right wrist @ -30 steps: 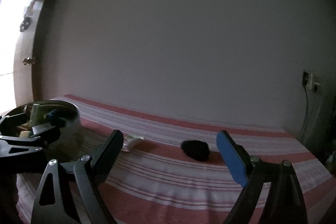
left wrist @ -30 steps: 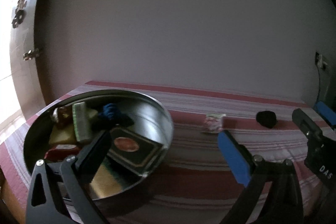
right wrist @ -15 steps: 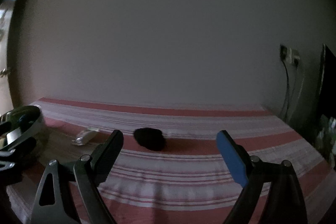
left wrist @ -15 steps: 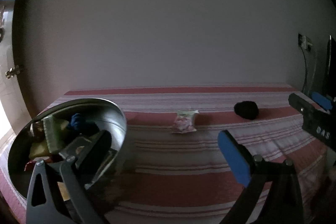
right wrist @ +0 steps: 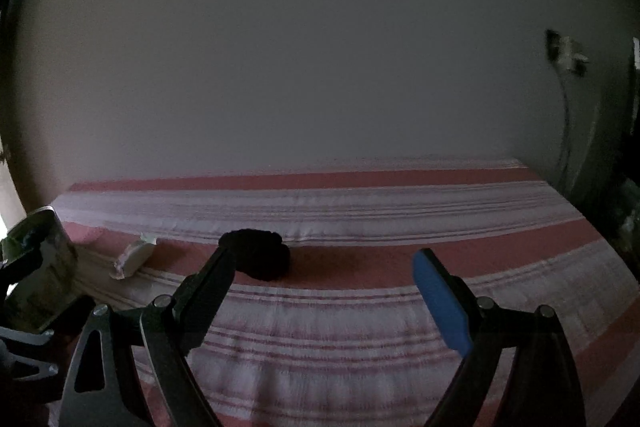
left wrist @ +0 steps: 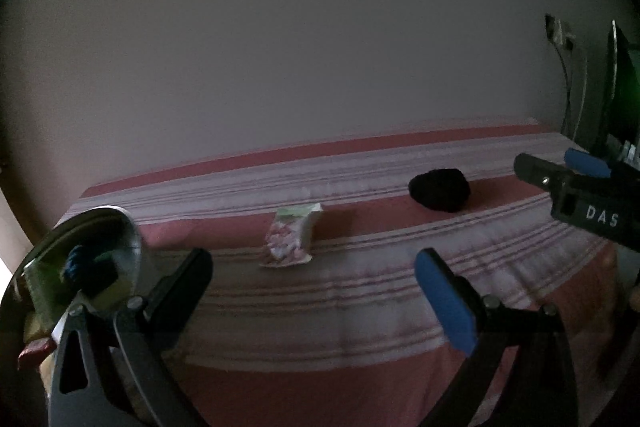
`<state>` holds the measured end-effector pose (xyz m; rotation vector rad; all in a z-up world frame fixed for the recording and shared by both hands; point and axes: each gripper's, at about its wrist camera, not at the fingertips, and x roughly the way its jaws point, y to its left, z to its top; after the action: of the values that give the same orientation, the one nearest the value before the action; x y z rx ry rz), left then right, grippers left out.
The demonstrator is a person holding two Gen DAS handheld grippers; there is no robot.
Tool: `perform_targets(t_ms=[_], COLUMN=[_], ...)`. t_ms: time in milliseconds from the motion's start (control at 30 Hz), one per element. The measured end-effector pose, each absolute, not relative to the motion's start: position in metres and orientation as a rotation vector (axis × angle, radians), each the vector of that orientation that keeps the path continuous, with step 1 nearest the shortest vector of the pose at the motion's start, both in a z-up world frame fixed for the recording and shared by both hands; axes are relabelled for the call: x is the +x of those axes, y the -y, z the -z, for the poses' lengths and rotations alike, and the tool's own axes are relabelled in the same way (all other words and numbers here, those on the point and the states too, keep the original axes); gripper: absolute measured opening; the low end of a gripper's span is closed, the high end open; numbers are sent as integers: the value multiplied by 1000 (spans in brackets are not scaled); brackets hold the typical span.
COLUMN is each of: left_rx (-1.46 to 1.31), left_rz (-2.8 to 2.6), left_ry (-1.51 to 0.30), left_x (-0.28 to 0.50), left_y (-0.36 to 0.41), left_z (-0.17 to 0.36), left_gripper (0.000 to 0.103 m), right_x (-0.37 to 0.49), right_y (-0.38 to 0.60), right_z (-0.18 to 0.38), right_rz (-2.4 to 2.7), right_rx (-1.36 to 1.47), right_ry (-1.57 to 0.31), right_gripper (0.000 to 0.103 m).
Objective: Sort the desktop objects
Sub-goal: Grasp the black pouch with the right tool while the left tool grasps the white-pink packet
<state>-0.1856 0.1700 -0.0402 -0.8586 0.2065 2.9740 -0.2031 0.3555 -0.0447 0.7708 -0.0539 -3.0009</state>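
We're looking across the table (left wrist: 360, 327), spread with a red-and-white striped cloth, and most of it lies bare. At the left edge sits the round metal tin (left wrist: 132, 239), holding a blue object and other sorted bits. Two things are left out on the cloth. The bigger is the dark lump (right wrist: 262, 253), soft-looking and black, lying on a red stripe towards the back. The smaller is the little packet (left wrist: 292, 241), pale with pink print, lying flat between the tin and the lump.

Now the tools. The left gripper (left wrist: 316, 291) hangs above the cloth with its jaws spread wide, nothing between them, the packet just ahead. The right gripper (right wrist: 320, 287) is just as wide and empty, and the lump sits right behind its dark finger.

My read: each one is lining up on its own piece. To do this well, the right wants to shift so the lump falls midway between the fingers, then come down low before squeezing. The packet is flat, so the left should come in shallow and catch a raised edge instead of pressing it into the cloth.
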Motion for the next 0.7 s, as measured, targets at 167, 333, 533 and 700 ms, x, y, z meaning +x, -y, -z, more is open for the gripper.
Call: perform_targets(t_ms=[167,333,533,700], left_rx=[-956,-1151,-1281,-1324], left_rz=[-2942,-2906,-2808,-2789], left_ry=[-162,-42,168,240], left_x=[-218,-248,-262,-268], left_y=[-173,-159,-137,-129], left_z=[47,60,75,81], left_gripper=[102,102,102,102], right_x=[-240,-277,-312,-321], right_y=[-353,-345,-324,-310], right_z=[55,62,75,80], right_rz=[2882,2759,2632,2543], right_rx=[913,999,1090,1171], right_ry=[69,126,71,7], right_gripper=[92,92,92,70])
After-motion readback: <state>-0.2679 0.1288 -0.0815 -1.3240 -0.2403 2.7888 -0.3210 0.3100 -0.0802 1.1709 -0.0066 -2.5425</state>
